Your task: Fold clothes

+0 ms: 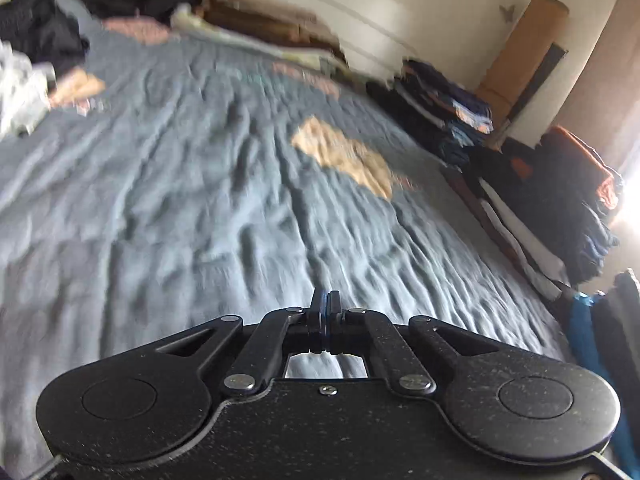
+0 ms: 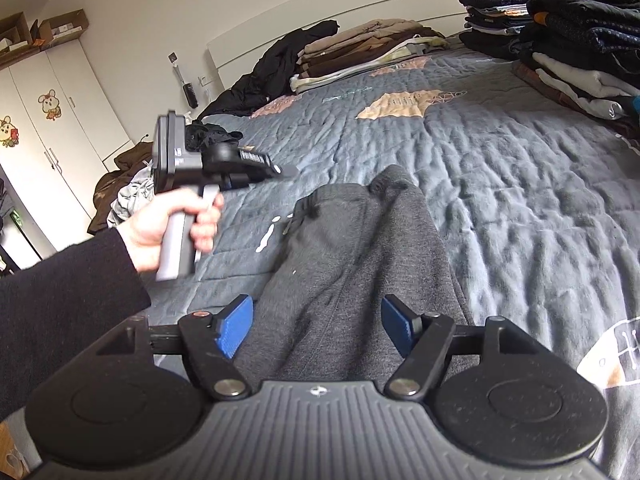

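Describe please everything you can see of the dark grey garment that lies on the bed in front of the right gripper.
The dark grey garment looks like soft, fleecy knit. It lies stretched lengthwise on the blue-grey quilt, rumpled, with long folds and a bunched far end where a cord shows. Its near end runs below the right gripper, whose blue fingers stand apart on either side of it; whether they touch it cannot be told.
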### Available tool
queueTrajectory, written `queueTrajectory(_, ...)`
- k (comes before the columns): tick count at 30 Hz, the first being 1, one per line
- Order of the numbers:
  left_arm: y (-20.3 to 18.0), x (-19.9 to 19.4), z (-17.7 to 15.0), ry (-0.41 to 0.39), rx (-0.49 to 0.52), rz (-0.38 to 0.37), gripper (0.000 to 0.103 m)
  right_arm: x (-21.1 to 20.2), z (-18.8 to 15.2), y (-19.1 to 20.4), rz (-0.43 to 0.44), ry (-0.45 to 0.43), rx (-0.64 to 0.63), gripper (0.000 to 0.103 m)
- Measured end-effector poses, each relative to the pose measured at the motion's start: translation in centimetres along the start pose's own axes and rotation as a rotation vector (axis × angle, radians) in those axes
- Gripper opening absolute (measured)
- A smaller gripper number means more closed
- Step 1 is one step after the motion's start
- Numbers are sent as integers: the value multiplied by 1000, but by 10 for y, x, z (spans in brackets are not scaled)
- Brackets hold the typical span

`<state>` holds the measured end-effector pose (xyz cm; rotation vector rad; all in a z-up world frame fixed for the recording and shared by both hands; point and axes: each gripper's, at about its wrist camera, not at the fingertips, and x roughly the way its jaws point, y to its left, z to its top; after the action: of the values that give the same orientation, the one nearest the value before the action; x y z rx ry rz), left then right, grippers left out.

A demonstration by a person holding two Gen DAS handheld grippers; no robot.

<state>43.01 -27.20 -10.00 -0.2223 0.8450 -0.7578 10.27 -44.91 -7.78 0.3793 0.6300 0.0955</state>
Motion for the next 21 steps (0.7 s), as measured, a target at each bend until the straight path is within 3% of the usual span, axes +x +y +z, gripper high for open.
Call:
queueTrajectory(2, -7, -6, -10, 55, 18, -37, 3, 1, 1, 0, 7, 1, -1, 70)
queueTrajectory(4, -17, -14, -26, 89, 44, -81, 18, 2, 2, -2, 11, -1, -2, 70)
queueTrajectory(6, -29, -24, -43, 108, 80, -129, 63, 1, 3, -4, 7, -7, 7, 70)
queueTrajectory(11, -53, -25, -52, 63, 163, -77, 65, -2, 4, -4, 10, -10, 26, 70)
queueTrajectory(14, -54, -15, -41, 47, 144, -26, 65, -5, 4, 1, 25, -14, 11, 71)
queueTrajectory(21, -64, 15, -44, 141, 223, 64, 70, -2, 5, 5, 44, -7, -2, 71)
